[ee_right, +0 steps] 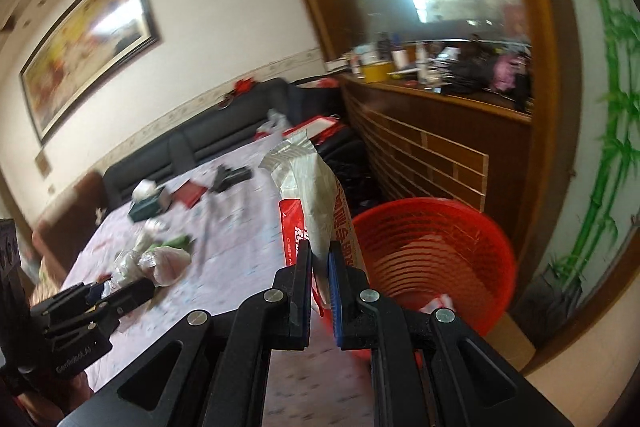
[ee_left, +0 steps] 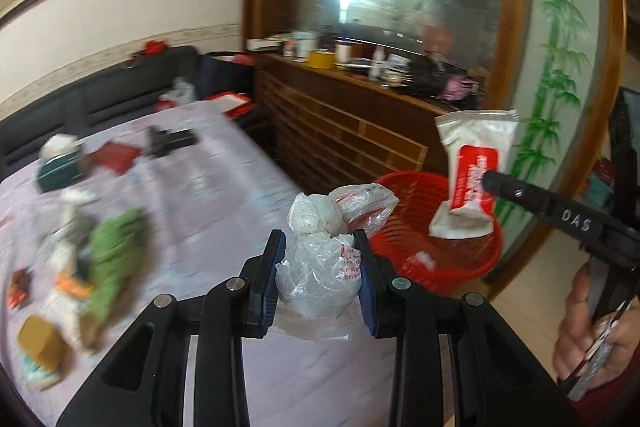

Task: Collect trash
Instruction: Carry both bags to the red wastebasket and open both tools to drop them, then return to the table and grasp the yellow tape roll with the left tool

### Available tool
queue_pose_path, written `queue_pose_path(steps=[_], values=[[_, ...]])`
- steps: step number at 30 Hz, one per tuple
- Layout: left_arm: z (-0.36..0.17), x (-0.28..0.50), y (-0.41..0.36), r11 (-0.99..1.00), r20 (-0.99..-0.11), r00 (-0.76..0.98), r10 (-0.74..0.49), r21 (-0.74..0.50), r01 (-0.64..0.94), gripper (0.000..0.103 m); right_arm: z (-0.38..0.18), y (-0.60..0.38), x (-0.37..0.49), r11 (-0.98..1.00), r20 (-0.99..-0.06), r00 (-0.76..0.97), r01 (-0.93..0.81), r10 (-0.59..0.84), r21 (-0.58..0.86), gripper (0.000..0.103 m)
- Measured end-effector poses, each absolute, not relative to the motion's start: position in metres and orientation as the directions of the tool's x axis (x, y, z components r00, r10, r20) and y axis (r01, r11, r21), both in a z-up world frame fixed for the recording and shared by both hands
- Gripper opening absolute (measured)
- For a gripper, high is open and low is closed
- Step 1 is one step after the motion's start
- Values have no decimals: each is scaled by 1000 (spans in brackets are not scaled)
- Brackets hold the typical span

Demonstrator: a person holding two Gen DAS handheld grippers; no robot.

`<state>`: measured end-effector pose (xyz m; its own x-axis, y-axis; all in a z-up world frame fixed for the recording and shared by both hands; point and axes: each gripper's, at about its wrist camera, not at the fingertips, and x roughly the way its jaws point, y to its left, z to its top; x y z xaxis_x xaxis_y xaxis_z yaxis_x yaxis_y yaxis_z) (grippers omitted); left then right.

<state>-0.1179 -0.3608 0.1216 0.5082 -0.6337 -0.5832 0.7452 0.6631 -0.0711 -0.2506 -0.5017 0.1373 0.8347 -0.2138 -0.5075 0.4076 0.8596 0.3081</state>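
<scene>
My left gripper (ee_left: 318, 247) is shut on a crumpled clear plastic bag (ee_left: 320, 267) with red print, held over the table's near edge. Just right of it stands a red mesh waste basket (ee_left: 436, 227) on the floor, with a scrap of trash at its bottom. My right gripper (ee_right: 320, 251) is shut on a white and red wrapper (ee_right: 316, 195), left of the basket (ee_right: 440, 247). In the left wrist view that wrapper (ee_left: 472, 179) hangs above the basket's rim, pinched by the right gripper (ee_left: 490, 181). The left gripper (ee_right: 116, 291) with its bag (ee_right: 164, 263) shows at lower left.
A table under a pale cloth (ee_left: 208, 195) carries a green tissue box (ee_left: 60, 171), a red card (ee_left: 114, 155), a black object (ee_left: 168, 139), a green item (ee_left: 116, 247) and a brown box (ee_left: 40, 343). Behind are a dark sofa (ee_left: 112, 87) and a cluttered wooden cabinet (ee_left: 352, 115). A person's hand (ee_left: 596, 331) is at right.
</scene>
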Motion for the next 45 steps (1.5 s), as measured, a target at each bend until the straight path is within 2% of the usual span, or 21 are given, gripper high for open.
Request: queue_pose_path(steps=[7,8,9,10,11,12,16,19,22,25,38,39,40,42,44,45], values=[[113,-112,-441,604,-619,415,-667,-123,787,34,130,-555,-253,815,-530,812,468,-244,341,9],[109,-111,-451,604,-620,413,-667,-126,787,37,129,-560,-252,812,-537,805,477,-251,336,10],[107,-109,-458,601,-619,410,-670,-128,789,46,126,-565,-252,809,-549,796,488,-257,329,11],[104,-107,-465,599,-617,409,-673,-129,791,60,124,-570,-251,808,-553,791,492,-260,325,11],[101,-106,-470,604,-613,416,-672,-127,787,67,121,-574,-249,810,-560,786,495,-262,314,11],[100,-104,-474,607,-613,420,-669,-126,784,70,118,-578,-247,812,-567,778,501,-270,301,15],[99,-109,-467,598,-625,415,-661,-106,794,70,110,-590,-251,793,-586,757,533,-289,297,28],[102,-114,-444,617,-613,449,-651,-83,782,71,112,-587,-263,786,-569,764,540,-305,303,29],[101,-117,-416,646,-610,488,-624,-52,762,73,115,-574,-266,799,-554,785,509,-278,321,39],[98,-119,-383,684,-617,519,-592,-43,729,73,117,-550,-257,834,-547,805,452,-230,315,41],[74,-107,-202,845,-657,615,-436,-64,531,73,97,-404,-196,938,-604,797,213,-3,275,41],[72,-104,-187,856,-662,618,-424,-70,511,73,96,-394,-192,940,-608,794,192,21,282,44],[70,-102,-171,868,-668,622,-409,-72,492,73,94,-383,-188,943,-611,790,165,50,290,50],[67,-98,-146,887,-672,636,-380,-69,457,73,91,-363,-181,951,-620,780,125,83,284,55],[65,-92,-117,914,-673,661,-332,-55,403,78,88,-343,-174,963,-636,764,82,103,255,55],[64,-89,-106,924,-670,674,-311,-47,380,85,87,-335,-172,968,-644,758,73,103,240,57]])
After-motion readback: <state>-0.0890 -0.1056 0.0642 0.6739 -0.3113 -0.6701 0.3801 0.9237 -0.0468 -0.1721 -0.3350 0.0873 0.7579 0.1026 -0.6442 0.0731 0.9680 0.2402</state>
